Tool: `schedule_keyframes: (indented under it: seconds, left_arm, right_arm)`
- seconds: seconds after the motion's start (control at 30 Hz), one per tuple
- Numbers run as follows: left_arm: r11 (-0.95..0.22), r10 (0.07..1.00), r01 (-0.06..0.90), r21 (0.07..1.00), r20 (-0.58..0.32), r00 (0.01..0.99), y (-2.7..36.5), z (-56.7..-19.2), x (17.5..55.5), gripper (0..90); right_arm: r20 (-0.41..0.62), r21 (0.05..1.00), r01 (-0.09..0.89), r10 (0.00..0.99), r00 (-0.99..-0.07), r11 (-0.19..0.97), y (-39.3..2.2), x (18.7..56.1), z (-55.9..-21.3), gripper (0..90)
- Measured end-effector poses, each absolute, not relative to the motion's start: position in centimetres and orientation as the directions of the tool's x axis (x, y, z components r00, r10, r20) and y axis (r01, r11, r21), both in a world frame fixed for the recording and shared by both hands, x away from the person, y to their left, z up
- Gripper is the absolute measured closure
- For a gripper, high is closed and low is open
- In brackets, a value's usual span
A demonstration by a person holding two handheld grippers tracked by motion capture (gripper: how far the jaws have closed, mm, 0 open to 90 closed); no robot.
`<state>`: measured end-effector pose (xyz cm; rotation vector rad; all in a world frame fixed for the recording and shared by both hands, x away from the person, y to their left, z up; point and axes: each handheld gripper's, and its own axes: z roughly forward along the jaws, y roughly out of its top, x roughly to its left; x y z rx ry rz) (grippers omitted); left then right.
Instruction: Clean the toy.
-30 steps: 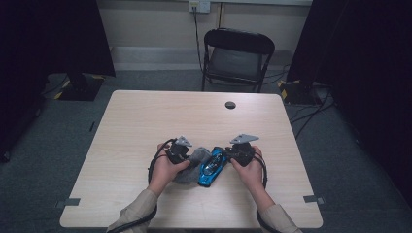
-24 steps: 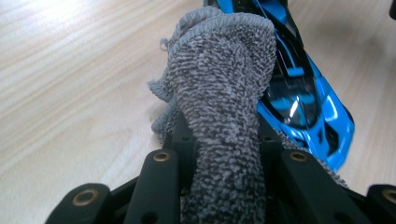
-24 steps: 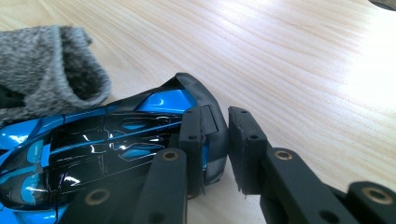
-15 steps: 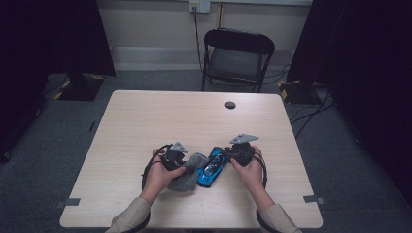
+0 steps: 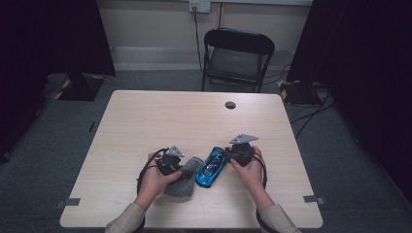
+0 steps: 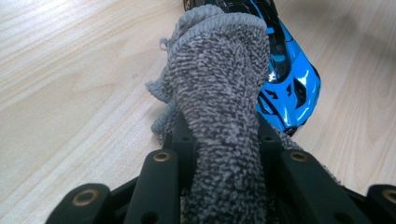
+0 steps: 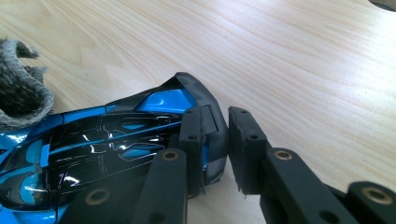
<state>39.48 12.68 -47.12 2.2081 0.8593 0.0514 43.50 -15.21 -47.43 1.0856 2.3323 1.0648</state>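
A blue and black toy car (image 5: 211, 165) lies on the wooden table (image 5: 160, 116) near its front edge. My right gripper (image 5: 228, 154) is shut on the car's black rear end (image 7: 212, 126), with a jaw on either side of it. My left gripper (image 5: 180, 167) is shut on a folded grey cloth (image 5: 187, 177). In the left gripper view the cloth (image 6: 219, 84) sticks out past the jaws and its end lies against the car's side (image 6: 289, 79). The cloth's edge (image 7: 18, 93) sits at the left of the right gripper view.
A small black round disc (image 5: 230, 105) lies near the table's far edge. A black folding chair (image 5: 238, 53) stands behind the table. Dark curtains hang on both sides of the room. Cables trail from both grippers over the person's hands.
My left gripper has slid with the cloth toward the table's near edge, alongside the car. The right gripper and the car have stayed in place.
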Motion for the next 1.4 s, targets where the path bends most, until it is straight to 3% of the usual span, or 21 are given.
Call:
schedule_keyframes:
  seconds: [0.23,0.57,1.4]
  left_arm:
    - [-0.454,0.635,0.567,0.688,-0.196,0.747,11.8,-46.0,42.4,69.5]
    - [-0.442,0.654,0.596,0.671,-0.214,0.726,7.4,-46.8,46.1,68.7]
    - [-0.479,0.601,0.584,0.655,-0.24,0.762,11.6,-46.6,39.8,69.3]
  right_arm:
    - [0.003,0.76,0.499,0.766,-0.643,0.416,-15.3,43.5,-47.5,76.7]
    - [0.011,0.76,0.507,0.771,-0.637,0.408,-15.4,43.7,-47.5,76.8]
    - [-0.005,0.752,0.508,0.774,-0.633,0.42,-15.2,43.7,-47.4,76.8]
